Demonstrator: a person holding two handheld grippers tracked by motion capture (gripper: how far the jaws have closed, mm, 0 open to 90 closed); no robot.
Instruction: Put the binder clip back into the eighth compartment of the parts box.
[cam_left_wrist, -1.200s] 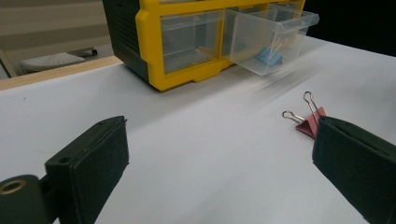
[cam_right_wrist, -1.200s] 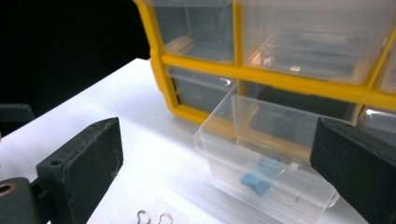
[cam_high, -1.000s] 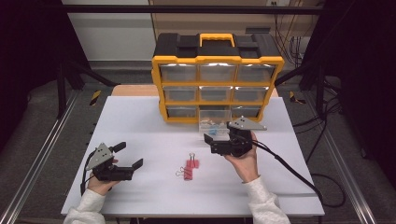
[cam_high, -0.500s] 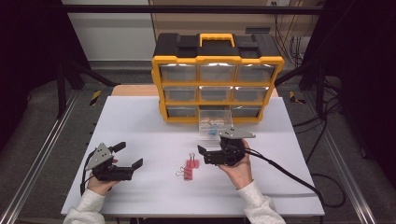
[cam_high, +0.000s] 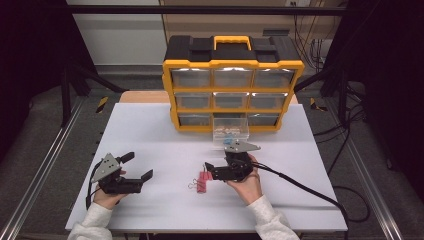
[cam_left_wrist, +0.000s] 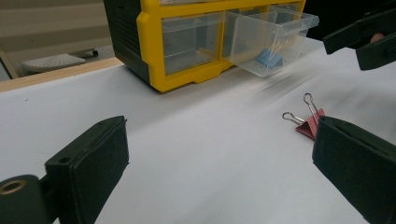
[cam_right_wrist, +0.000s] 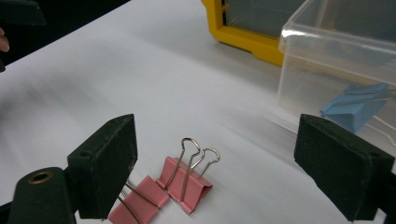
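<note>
Left gripper (cam_high: 137, 172) low at the near left of the white tabletop (cam_high: 150, 130), fingers apart, nothing between them. Right gripper (cam_high: 209, 171) just beside the pink binder clips (cam_high: 201, 181) at mid-tabletop, its fingers apart and just been closing, clips between them untouched. Behind, a pulled-out clear drawer (cam_high: 230, 132) holds a blue clip (cam_right_wrist: 357, 109), under the yellow organizer (cam_high: 233, 82).

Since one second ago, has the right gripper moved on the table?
Yes. The right gripper has come away from the open drawer of the yellow organizer, toward the person and the pink clips. Its jaws have just been closing, gripping nothing yet.
</note>
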